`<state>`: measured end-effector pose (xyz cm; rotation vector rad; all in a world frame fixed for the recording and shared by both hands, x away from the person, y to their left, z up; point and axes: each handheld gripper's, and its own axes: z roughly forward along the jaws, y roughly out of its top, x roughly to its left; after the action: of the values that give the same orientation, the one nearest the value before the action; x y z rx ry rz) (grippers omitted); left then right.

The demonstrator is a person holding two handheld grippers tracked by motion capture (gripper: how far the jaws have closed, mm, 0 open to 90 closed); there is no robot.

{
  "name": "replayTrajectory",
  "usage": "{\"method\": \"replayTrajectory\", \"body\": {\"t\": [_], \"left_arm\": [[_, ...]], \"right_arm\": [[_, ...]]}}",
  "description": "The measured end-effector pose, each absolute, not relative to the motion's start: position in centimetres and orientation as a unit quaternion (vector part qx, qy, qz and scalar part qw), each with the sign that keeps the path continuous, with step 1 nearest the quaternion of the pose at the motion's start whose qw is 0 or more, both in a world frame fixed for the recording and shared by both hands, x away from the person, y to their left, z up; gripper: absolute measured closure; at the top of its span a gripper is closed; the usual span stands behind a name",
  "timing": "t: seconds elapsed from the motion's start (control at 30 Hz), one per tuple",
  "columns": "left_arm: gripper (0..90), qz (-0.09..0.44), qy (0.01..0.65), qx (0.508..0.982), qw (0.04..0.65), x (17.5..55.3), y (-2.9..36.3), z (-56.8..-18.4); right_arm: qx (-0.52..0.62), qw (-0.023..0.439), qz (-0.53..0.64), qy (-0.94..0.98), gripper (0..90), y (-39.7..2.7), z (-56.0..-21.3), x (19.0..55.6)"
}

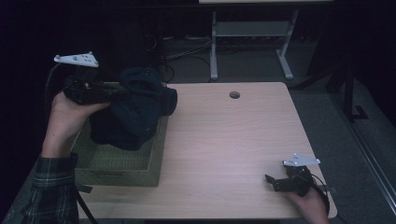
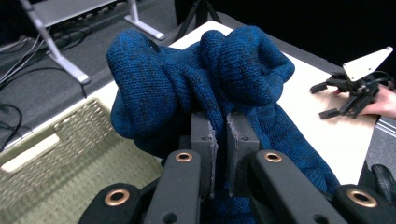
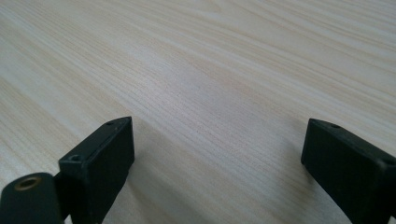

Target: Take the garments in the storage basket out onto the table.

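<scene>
Woven basket [image 1: 140,175] at the table's [image 1: 224,140] left edge; a bunched dark blue knitted garment [image 1: 133,112] hangs partly over its interior and right rim. The left gripper [image 1: 112,92] is clenched on a fold of the garment, the fabric pinched between its pads [image 2: 205,140]. The right gripper [image 1: 271,183] rests near the table's front right corner, jaws spread wide over bare wood. Between basket and right gripper the tabletop lies open.

The sweater [image 2: 196,88] is showing as thick blue knitted wool, coarse and fuzzy. The basket [image 2: 60,163] is looking like woven green fibre, rough and matt. The table [image 3: 210,70] is showing pale wood grain, smooth with a faint sheen. The left gripper [image 2: 222,135] is looking like matt black plastic with brass-coloured rivets.
</scene>
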<state>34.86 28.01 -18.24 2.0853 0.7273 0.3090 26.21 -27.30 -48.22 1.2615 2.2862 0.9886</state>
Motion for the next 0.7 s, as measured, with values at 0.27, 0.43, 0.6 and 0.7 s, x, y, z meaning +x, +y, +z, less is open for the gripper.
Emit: {"method": "replayTrajectory", "body": {"t": [0.27, 0.43, 0.6, 0.7], "left_arm": [[83.6, 0.118, 0.271, 0.848, 0.439, 35.2, 25.7, -17.7], [83.6, 0.112, 0.255, 0.854, 0.439, 35.4, 24.1, -17.5], [83.6, 0.106, 0.24, 0.859, 0.44, 35.7, 22.3, -17.5], [83.6, 0.1, 0.232, 0.861, 0.44, 35.8, 21.2, -17.7]], "right_arm": [[0.445, 0.174, 0.349, 0.806, 9.2, -27.3, -48.2, 26.2], [0.445, 0.174, 0.349, 0.806, 9.2, -27.3, -48.2, 26.2], [0.445, 0.174, 0.349, 0.806, 9.2, -27.3, -48.2, 26.2], [0.445, 0.174, 0.349, 0.806, 9.2, -27.3, -48.2, 26.2]]}}
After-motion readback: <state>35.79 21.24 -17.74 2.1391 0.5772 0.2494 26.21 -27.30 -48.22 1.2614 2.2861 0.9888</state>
